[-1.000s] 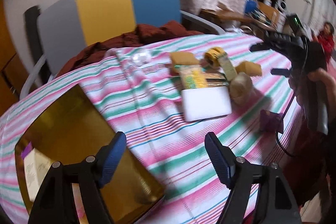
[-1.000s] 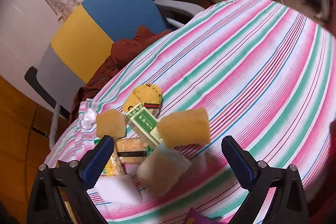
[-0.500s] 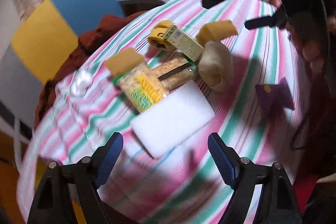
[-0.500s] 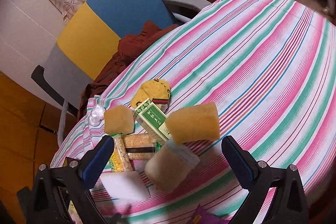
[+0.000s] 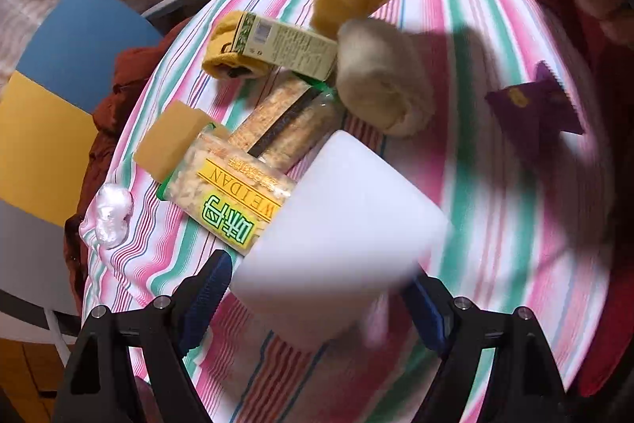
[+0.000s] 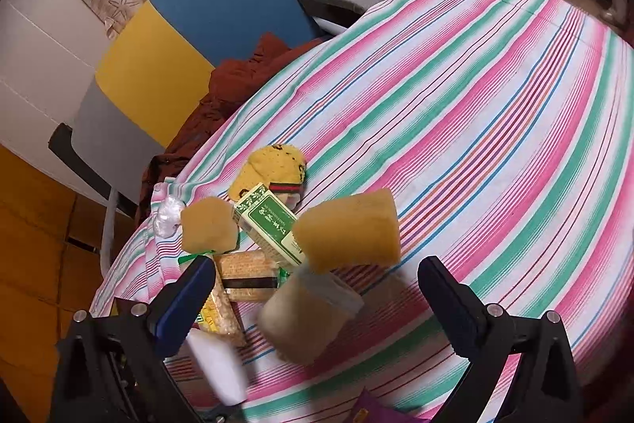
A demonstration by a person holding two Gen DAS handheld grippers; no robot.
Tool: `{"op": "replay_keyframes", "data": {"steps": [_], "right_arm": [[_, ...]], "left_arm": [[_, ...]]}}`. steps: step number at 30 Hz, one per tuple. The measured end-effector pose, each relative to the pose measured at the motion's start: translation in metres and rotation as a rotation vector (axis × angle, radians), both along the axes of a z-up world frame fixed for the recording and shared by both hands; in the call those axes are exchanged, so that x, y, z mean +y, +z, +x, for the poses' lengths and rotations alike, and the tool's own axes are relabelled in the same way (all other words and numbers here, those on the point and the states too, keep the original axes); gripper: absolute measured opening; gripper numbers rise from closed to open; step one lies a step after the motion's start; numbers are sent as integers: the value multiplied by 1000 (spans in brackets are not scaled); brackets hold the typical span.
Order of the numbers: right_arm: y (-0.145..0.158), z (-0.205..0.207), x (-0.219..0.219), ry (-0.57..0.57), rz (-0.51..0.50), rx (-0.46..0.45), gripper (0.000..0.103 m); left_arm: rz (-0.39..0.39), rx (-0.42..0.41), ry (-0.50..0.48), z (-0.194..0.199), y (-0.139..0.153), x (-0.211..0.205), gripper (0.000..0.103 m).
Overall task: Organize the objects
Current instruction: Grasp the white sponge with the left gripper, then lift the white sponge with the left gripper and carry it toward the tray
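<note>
Where stripes run: two sponges (image 6: 208, 229) (image 6: 348, 230) (tan), one white block (image 5: 337, 221).

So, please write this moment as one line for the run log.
left gripper: open, around white foam block | right gripper: open, above pile

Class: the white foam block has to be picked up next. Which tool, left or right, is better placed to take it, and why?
Left. The left tool is open, with the white foam block already between its fingers. The right tool is also open, but it faces the yellow sponge and the beige roll; there the block sits off to one side.
</note>
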State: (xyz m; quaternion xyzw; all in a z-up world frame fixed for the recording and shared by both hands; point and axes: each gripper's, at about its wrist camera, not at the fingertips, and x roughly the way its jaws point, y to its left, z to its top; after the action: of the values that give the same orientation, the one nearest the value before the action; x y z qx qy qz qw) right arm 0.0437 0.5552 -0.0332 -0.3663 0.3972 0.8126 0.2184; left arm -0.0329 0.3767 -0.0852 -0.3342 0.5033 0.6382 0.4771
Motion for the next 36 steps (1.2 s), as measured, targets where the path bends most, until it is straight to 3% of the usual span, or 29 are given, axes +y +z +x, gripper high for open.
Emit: {"op": "replay_keyframes", "data": {"steps": [3,5,7,14,18,19,21,22,23,29,34,36], "right_arm": [[0,0,1,-4,4,-1,103],[-1,0,1,-6,7,-6,103],[-1,0,1,-8,7,-6,103],[3,1,0,-7,27,5,103],[2,0,-1,-4,33,-2,103],[2,0,-1,-4,32,-4,103],[2,1,-2,-8,30,-2,103],[2,1,-1,-9,30,-1,103],[2,1,-1,-10,29,-2,103],[3,2,-2,-13,26,-1,103],[3,3,-2,-6,20,0,103],[2,2,-3,-3,18,1,103]], "left_arm": [[20,-13,30,0,-3,2,82],[33,-56,58,-1,-1,0,60],[47,-48,99,0,3,-2,42],[160,-227,199,23,21,-37,34],[252,-400,285,41,26,-61,34],[278,-471,306,44,25,-69,39],[288,-499,298,54,22,-78,62],[286,-459,285,64,22,-81,77],[277,-448,276,69,21,-83,82],[282,-473,261,83,26,-90,84],[324,-535,399,74,34,-110,84],[357,-531,400,74,42,-118,84]]}}
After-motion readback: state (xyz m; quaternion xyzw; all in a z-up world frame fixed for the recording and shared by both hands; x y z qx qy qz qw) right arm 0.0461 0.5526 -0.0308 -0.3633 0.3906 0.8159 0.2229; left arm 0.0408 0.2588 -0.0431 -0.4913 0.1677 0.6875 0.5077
